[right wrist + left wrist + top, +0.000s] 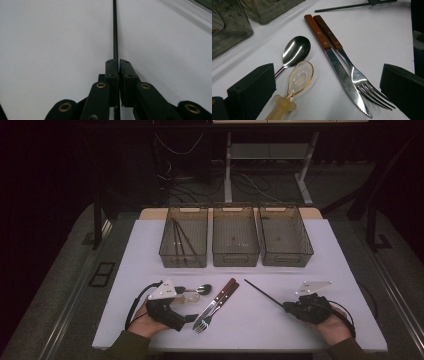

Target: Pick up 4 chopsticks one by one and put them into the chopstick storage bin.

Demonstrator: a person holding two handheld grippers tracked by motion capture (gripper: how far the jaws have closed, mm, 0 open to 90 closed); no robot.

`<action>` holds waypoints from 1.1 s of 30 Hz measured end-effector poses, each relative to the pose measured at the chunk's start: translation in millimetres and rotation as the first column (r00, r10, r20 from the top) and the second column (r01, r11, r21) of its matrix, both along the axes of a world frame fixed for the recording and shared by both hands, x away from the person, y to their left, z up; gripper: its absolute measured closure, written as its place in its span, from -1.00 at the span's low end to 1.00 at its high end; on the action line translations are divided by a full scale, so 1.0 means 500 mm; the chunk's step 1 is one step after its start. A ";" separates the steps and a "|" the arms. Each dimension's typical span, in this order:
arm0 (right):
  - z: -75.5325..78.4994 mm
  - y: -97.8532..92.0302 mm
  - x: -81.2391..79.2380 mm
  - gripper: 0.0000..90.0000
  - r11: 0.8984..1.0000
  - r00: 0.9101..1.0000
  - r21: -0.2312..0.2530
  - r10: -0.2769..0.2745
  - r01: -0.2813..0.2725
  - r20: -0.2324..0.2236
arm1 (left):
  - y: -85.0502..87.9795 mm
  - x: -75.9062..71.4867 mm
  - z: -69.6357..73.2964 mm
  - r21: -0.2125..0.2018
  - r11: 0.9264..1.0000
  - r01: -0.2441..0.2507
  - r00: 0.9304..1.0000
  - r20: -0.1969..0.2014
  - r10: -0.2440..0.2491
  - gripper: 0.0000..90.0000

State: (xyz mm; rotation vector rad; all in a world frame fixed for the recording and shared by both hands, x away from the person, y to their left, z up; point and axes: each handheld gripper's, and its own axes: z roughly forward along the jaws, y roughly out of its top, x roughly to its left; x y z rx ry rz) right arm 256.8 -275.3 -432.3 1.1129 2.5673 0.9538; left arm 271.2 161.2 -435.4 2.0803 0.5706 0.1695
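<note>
Nearest us, our two hands hold the grippers at the near edge of the white table. We have the right gripper clenched on one end of a black chopstick; in the right gripper view the stick runs straight out from between the pressed pads, low over the tabletop. Our left gripper rests by the other cutlery with its jaws spread wide and nothing between them; ahead of it lie a steel spoon, a clear plastic spoon, a knife and a fork, the knife and fork touching side by side.

Three clear bins stand in a row across the far side. The left bin already holds dark sticks, the middle bin and right bin look empty. We judge the stick is bound for the left bin.

Notes for doing it well: the grip is at the very end, so the long free end may swing or droop. Lift level, keep the pinch firm, carry the tip above the bin's near wall, line the stick up with those already inside, and lower before letting go.
</note>
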 end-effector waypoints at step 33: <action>0.090 -0.018 0.024 0.91 0.976 0.994 0.213 0.011 -0.033 0.106 | 0.000 0.002 -0.001 0.007 1.000 0.000 1.000 -0.004 0.000 -1.00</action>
